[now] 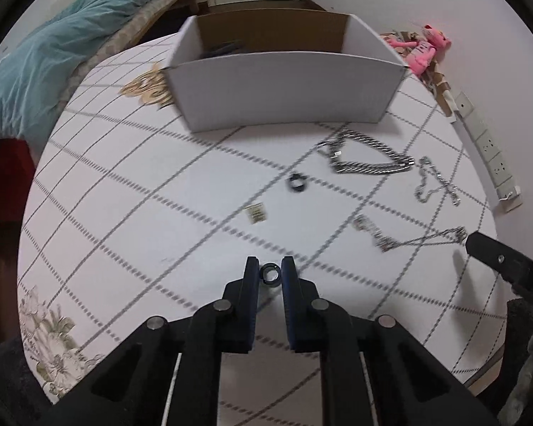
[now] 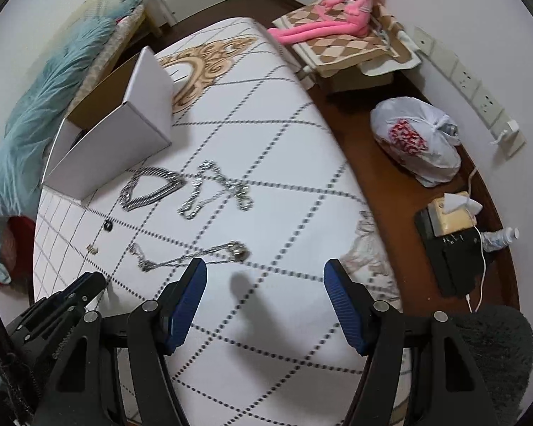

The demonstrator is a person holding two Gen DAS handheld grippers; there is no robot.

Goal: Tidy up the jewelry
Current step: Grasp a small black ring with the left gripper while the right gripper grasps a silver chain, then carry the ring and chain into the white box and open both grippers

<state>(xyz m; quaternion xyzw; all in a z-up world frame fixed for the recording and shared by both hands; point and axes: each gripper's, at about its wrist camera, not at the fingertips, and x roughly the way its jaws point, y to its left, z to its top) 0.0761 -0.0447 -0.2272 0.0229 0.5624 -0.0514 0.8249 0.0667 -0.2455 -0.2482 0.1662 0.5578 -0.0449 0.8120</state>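
Pinching a small black ring [image 1: 270, 272] between nearly shut fingertips, the left gripper [image 1: 270, 271] faces the white cardboard box [image 1: 284, 92] straight ahead, while the right gripper [image 2: 265, 278] hangs spread and empty.

My right gripper [image 2: 265, 277] hangs over the white checked tabletop [image 2: 284, 213] with its jaws apart and nothing between them. Just beyond its blue pads [image 2: 188, 301] lies a thin chain [image 2: 192, 254]; 2 more necklaces [image 2: 152, 188] sit near the white box [image 2: 124, 135].
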